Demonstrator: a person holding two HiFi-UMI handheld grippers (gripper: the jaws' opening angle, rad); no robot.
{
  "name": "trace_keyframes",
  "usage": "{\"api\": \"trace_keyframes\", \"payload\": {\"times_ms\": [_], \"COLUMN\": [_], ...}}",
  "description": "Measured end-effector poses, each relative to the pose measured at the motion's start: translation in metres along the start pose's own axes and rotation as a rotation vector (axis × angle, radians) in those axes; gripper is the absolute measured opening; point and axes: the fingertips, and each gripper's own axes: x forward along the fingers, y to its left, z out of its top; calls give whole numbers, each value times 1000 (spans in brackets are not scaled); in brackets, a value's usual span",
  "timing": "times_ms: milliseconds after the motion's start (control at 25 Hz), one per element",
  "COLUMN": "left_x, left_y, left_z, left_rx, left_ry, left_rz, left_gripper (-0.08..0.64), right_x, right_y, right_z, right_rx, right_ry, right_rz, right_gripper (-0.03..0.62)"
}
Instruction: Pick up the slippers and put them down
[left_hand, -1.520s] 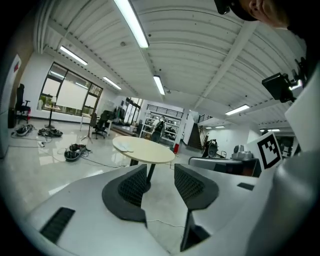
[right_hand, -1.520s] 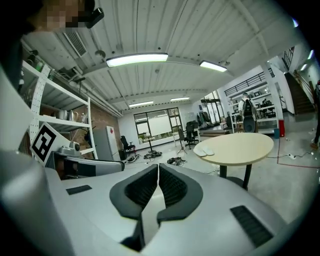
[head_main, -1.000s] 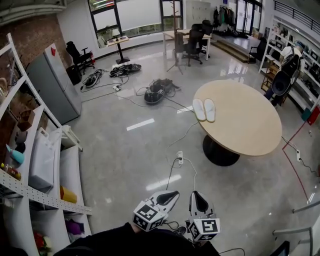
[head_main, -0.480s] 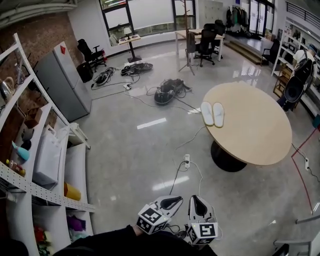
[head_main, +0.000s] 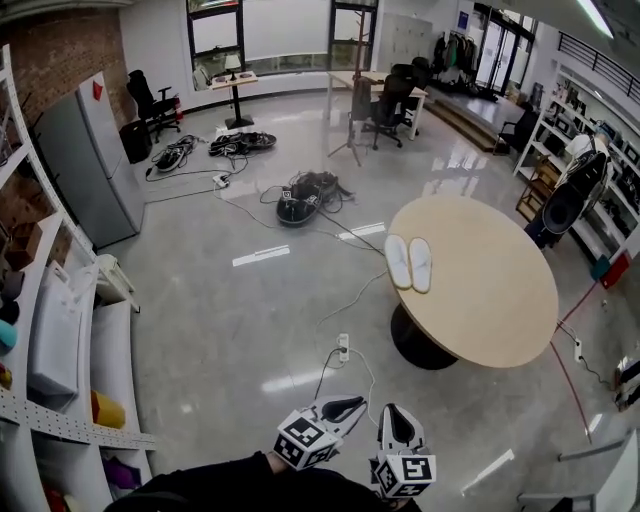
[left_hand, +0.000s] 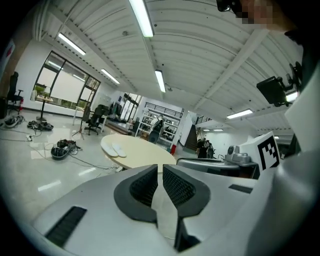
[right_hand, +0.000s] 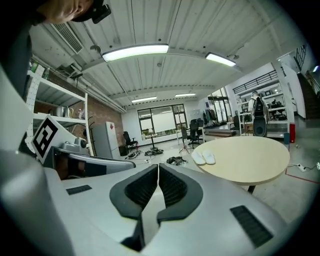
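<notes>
Across the grey polished floor (head_main: 250, 330), well apart from us, stands the round pale-wood table (head_main: 480, 300). The pair of flat white slippers (head_main: 409, 263) lies on it near its left rim, side by side and close together.

At the bottom of the head view we hold both claws near our body, pointing roughly towards the table. The left gripper (head_main: 343, 406) has its jaws drawn together to a thin slit with nothing between them. The right gripper (head_main: 397, 420) has its jaws pressed together and is likewise empty.

We judge the slippers to be light, thin and soft, so they would probably bend and droop if taken by one end. They may also slide easily on the smooth tabletop. We think the best hold is one claw per slipper, closing across the upper band or a side edge near the middle. The jaws must first be opened. Because the pair sits just beside the rim, a sideways push could nudge it off, so we would come down from above. We cannot tell toe from heel at this distance.
</notes>
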Motion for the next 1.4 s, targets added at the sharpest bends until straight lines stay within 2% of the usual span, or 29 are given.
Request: {"api": "trace_keyframes", "payload": {"times_ms": [360, 560, 760, 960, 1080, 1240, 1400], "left_x": [-6, -1, 14, 40, 68, 125, 182], "left_y": [118, 147, 164, 167, 162, 137, 104], "left_z": [10, 21, 23, 29, 48, 67, 74], "left_rx": [-95, -111, -141, -112, -100, -76, -54], "left_ry": [23, 21, 20, 39, 24, 22, 37], "left_rz": [-36, -35, -17, 43, 96, 136, 133], "left_gripper": [37, 38, 57, 102, 114, 114, 114], "right_x": [105, 137, 162, 181, 189, 183, 171], "right_y": [39, 38, 32, -4, -36, -98, -165], "right_z": [-9, -3, -8, -4, 17, 43, 53], "right_rx": [-5, -4, 9, 60, 61, 59, 93], "right_ry": [108, 122, 143, 121, 87, 47, 36], "right_rz": [-26, -38, 16, 70, 124, 157, 148], "right_gripper": [17, 17, 17, 17, 17, 17, 17]}}
